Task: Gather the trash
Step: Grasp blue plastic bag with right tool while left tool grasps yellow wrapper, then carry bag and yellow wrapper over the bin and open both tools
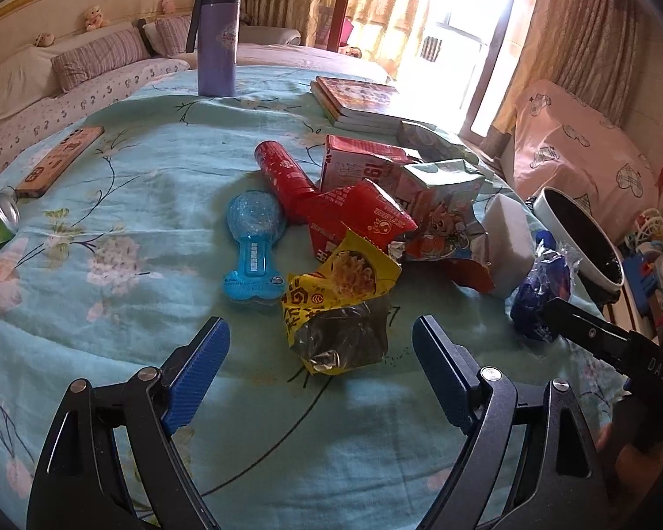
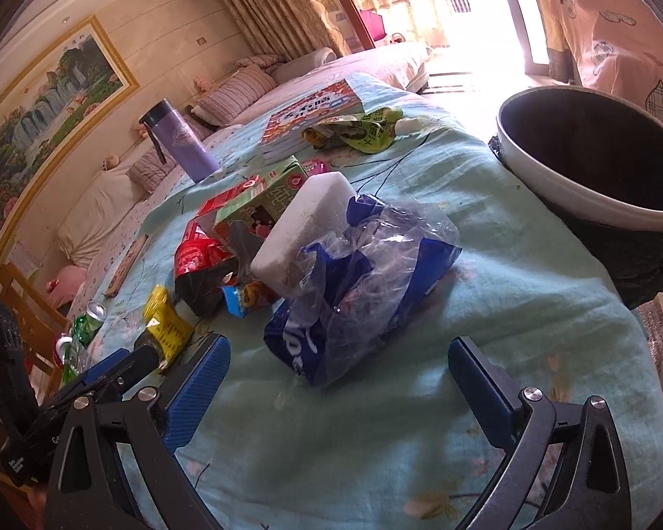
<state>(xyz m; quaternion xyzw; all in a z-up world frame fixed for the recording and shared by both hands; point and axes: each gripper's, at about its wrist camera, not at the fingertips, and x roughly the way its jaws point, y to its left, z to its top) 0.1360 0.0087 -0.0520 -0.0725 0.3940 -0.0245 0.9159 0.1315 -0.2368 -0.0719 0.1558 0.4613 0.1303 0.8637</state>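
The yellow wrapper lies crumpled on the blue floral cloth, long axis pointing away from the wide-open, empty left tongs. The right tongs gape empty before a blue bag near the bin.

White letters "DAS" stand on the black body of the right hand-held gripper; print on the wrappers and cartons is too blurred to read.

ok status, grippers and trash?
Left gripper open, facing yellow wrapper. Right gripper open, facing blue bag. Bin at table edge, nothing blocking.
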